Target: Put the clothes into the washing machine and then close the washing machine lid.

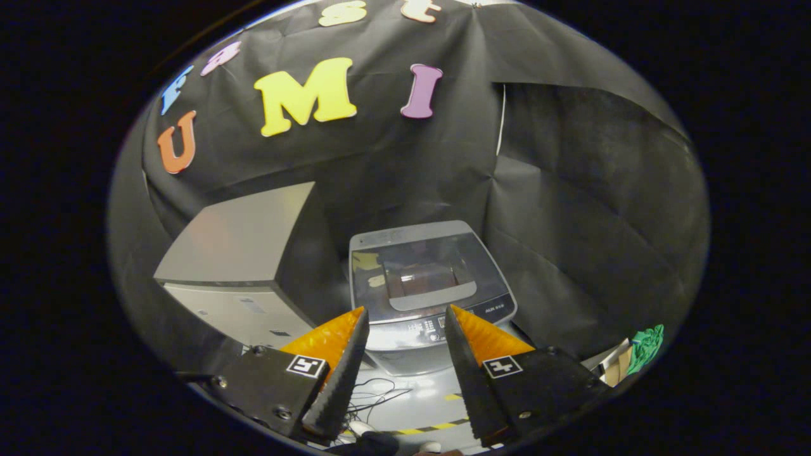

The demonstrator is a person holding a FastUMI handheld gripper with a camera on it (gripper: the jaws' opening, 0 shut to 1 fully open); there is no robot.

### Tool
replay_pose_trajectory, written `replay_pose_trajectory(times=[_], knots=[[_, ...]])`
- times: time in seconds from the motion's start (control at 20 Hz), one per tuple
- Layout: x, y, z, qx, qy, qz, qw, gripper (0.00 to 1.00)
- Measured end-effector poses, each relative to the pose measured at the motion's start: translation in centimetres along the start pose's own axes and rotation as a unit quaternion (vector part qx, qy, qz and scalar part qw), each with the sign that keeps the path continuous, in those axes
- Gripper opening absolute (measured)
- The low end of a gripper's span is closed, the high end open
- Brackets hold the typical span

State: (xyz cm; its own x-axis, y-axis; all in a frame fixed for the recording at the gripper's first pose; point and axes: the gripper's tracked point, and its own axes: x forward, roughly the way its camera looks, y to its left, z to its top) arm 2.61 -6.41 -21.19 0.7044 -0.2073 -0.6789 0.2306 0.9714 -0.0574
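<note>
The hand-held gripper (405,329) gapes wide, holding nothing. Straight beyond its fingers stands the grey top-loading washing machine (431,285), glass lid down. Bunched green cloth (646,345) lies far right; loading risks failing against that closed lid.

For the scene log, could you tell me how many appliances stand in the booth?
2: the washing machine, lid down, beyond the open tool, and a grey box-shaped unit to its left. Others may be hidden.
</note>
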Motion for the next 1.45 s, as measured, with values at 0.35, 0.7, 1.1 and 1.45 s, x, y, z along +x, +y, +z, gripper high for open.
replay_pose_trajectory(times=[0.35,0.7,1.1,1.45], knots=[[-11.7,-3.2,1.3,0.0,-0.081,0.073,0.994,0.77],[-26.4,-6.2,3.0,-0.025,-0.23,0.126,0.965,0.8],[-33.8,-7.3,2.7,-0.019,-0.312,0.125,0.942,0.91],[-35.0,-5.9,1.8,-0.04,-0.328,0.115,0.937,0.92]])
